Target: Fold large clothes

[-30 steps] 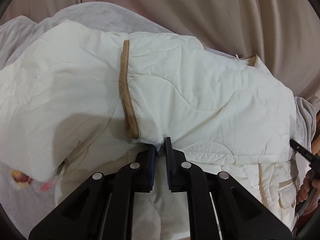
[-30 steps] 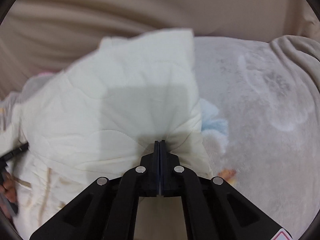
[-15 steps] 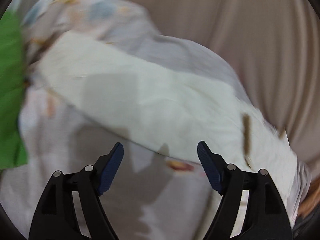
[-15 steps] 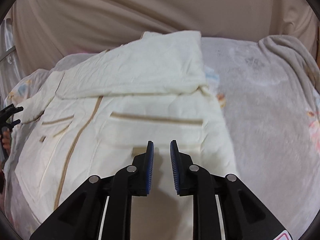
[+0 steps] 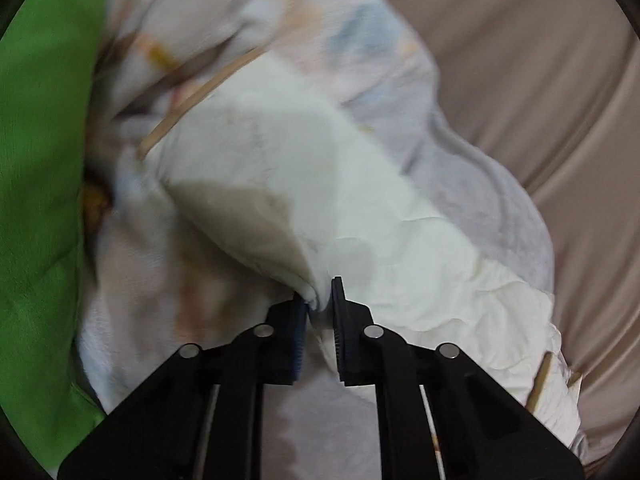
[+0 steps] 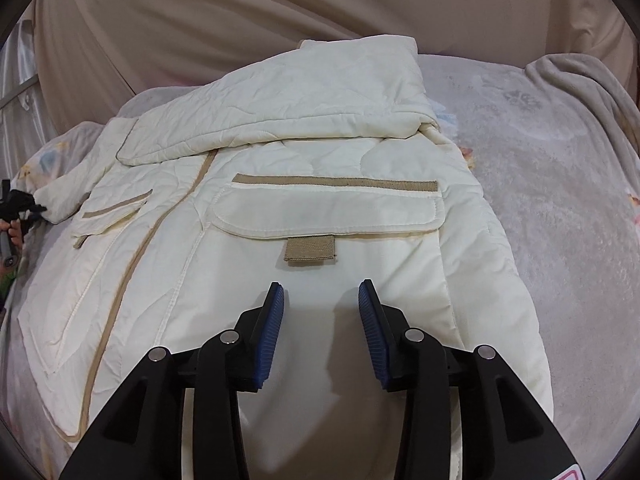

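A cream quilted jacket (image 6: 320,208) with tan trim lies face up on a pale blanket; one sleeve (image 6: 280,108) is folded across its chest. My right gripper (image 6: 320,300) is open and empty above the lower front, just below the flap pocket (image 6: 328,212). In the left wrist view my left gripper (image 5: 319,300) is shut on a fold of the jacket's other sleeve (image 5: 288,184), which stretches away to its tan cuff. The left gripper also shows at the far left of the right wrist view (image 6: 16,204). The left view is blurred.
A pale grey blanket (image 6: 560,200) with faint prints covers the bed. A beige curtain (image 6: 240,20) hangs behind. A green cloth (image 5: 40,160) lies at the left. A bunched grey blanket edge (image 6: 592,80) sits at the far right.
My right gripper let go of the folded sleeve, opened and drew back over the jacket front. My left gripper released, swung left, then shut on the other sleeve.
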Tool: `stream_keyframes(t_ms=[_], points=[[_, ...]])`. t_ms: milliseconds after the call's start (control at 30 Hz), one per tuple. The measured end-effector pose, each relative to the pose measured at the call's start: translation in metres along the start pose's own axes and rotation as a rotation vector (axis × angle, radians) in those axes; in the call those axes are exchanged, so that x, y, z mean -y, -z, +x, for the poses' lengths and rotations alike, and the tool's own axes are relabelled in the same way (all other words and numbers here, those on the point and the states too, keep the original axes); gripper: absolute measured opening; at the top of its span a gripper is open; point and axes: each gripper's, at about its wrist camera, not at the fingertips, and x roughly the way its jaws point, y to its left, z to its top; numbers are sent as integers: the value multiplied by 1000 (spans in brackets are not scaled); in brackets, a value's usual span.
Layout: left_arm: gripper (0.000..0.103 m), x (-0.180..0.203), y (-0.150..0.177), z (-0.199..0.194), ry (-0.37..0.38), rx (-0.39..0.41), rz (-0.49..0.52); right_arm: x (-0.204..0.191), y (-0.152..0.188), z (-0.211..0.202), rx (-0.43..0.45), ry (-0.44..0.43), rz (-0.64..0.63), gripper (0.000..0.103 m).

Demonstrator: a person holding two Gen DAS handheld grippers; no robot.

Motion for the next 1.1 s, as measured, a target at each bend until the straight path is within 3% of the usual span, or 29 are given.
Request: stream_keyframes(t_ms=[167,333,433,500,633,733,833,933,1000,1100], points=[[6,105,15,-66,144,133,259,-1,0,1,1,-5,-5,43],[6,226,78,-132,390,175,501,-1,0,0,2,-16,-3,46],[6,295,131,-149,529,116,626,-2,1,0,6,-20,-1,48],[6,327,167,-150,578,68,692,-2,1,-1,10,-23,2,50],[10,382,260,-114,575,-68,839,-1,2,-3,18,-38,16,53],[17,391,336,-63,479,-233,934,1,2,-4,23,-50,27,55],[17,373,366,-27,421,-353,895,2,2,-5,27,-64,37,56],[20,356,355,-25,463,-388,828,5,2,-6,31,-86,51,58],[40,342,340,-32,504,-382,794,8,2,-7,36,-95,67,58],[50,311,303,-58,525,-298,751,14,-3,-15,58,-90,103,59]])
